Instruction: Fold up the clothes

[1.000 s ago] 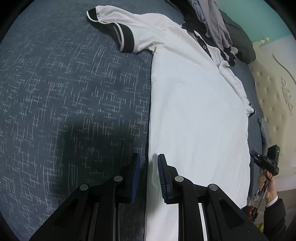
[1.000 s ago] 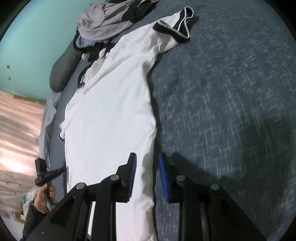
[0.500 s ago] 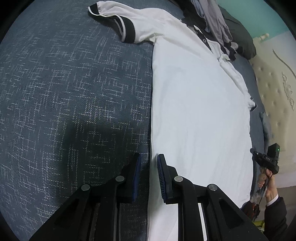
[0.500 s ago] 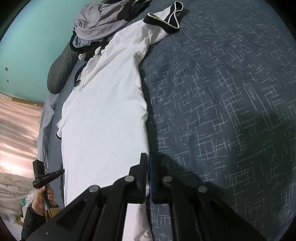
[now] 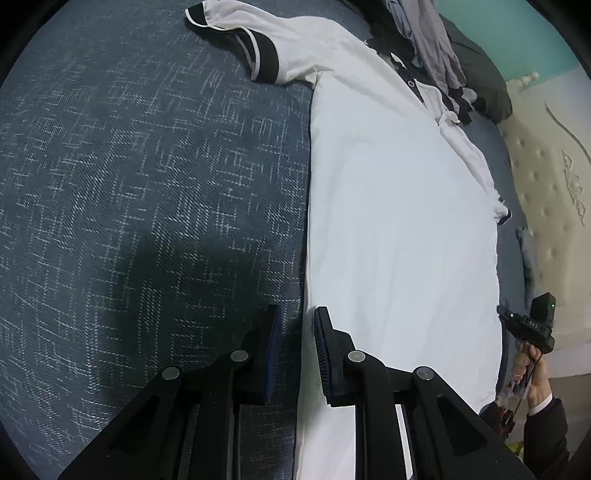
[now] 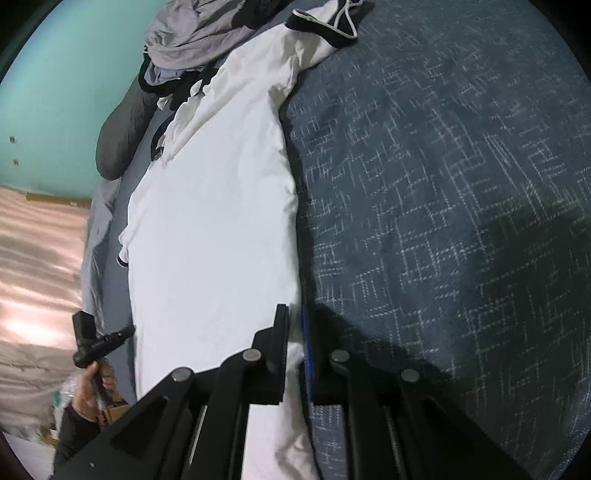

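Right gripper (image 6: 295,343) pinching the near side edge of the white polo shirt (image 6: 214,236), jaws easing apart a touch; left gripper (image 5: 297,350) straddling the opposite edge, pads not pressing. Soft, light, floppy cotton, so best grabbed at hem corners. Spread flat on dark bedspread (image 5: 147,184); grey clothes pile (image 6: 195,33) beyond. No containers anywhere.

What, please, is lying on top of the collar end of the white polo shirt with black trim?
A crumpled grey garment lies over the white polo shirt's collar; most of the collar underneath is hidden.
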`<state>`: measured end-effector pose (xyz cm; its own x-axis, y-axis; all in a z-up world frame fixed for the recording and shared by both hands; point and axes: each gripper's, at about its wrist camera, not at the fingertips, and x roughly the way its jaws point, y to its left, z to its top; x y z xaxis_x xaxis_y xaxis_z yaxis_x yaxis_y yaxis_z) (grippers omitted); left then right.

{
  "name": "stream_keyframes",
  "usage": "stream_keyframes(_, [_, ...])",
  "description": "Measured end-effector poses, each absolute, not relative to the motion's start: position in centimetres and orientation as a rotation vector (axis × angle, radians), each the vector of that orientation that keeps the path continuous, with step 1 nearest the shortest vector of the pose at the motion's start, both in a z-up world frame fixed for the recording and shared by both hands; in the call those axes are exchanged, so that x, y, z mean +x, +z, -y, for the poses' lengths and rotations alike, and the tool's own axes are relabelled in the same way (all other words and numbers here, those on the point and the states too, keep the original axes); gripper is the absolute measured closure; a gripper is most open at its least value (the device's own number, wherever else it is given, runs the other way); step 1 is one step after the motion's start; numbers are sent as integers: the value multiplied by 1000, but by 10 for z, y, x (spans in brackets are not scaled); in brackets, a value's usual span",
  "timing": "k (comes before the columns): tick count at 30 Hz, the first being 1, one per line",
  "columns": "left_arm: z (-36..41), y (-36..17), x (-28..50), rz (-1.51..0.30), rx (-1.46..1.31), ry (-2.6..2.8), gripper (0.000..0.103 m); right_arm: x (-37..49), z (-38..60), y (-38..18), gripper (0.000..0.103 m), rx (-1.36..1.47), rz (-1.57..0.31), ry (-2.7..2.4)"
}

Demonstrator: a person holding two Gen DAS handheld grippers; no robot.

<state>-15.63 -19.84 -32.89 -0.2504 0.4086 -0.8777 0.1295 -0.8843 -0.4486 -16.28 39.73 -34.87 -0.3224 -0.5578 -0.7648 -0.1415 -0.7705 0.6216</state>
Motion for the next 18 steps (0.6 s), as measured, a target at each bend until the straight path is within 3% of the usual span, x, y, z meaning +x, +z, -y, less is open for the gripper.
stream_keyframes(7, [199, -327, -153, 660, -1797, 2255, 83, -158, -410, -350, 99, 1608, 956, -2210])
stream_keyframes(12, [202, -326, -151, 665, -1796, 2256, 83, -152, -423, -347, 96, 1619, 1030, -2161])
stream_keyframes(13, [202, -326, -150, 666, -1796, 2256, 83, -149, -423, -344, 93, 1634, 1006, -2159])
stream_keyframes(16, [201, -325, -150, 672, -1792, 2254, 83, -143, -418, -337, 73, 1662, 954, -2123])
stream_keyframes(18, [198, -323, -152, 674, -1785, 2252, 83, -140, -415, -334, 73, 1671, 934, -2103])
